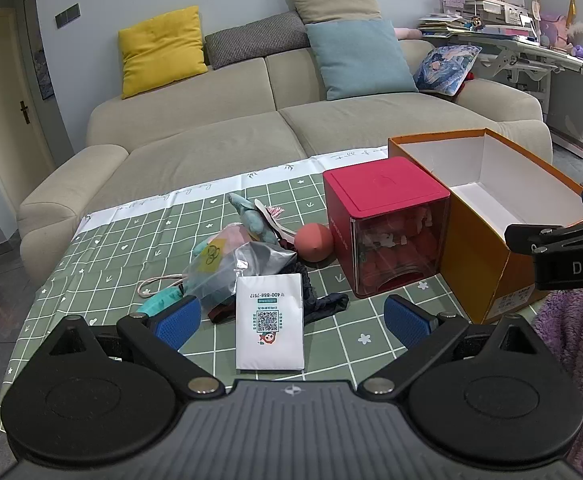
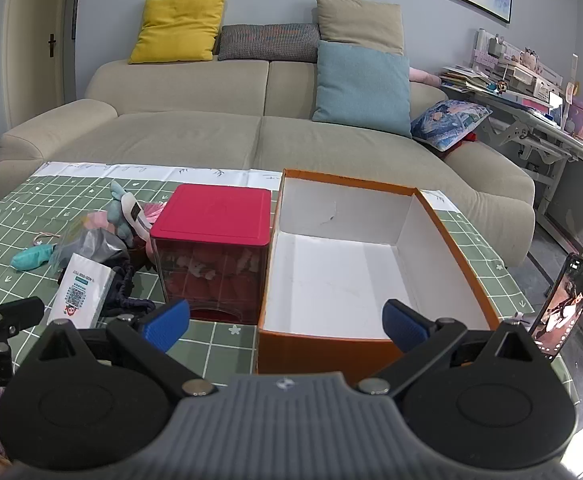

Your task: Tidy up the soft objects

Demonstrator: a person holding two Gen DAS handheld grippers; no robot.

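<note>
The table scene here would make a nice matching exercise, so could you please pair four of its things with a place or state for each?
Things:
1. orange box
2. red container
3. white packet
4. ball

Places or states:
A. lies flat, printed with a QR code, between the left gripper's fingers in its view
B. open on top, nothing inside
C. closed lid, clear walls, standing against the orange box
D. beside the red container, behind the heap of soft things

Pairs: 1-B, 2-C, 3-A, 4-D
</note>
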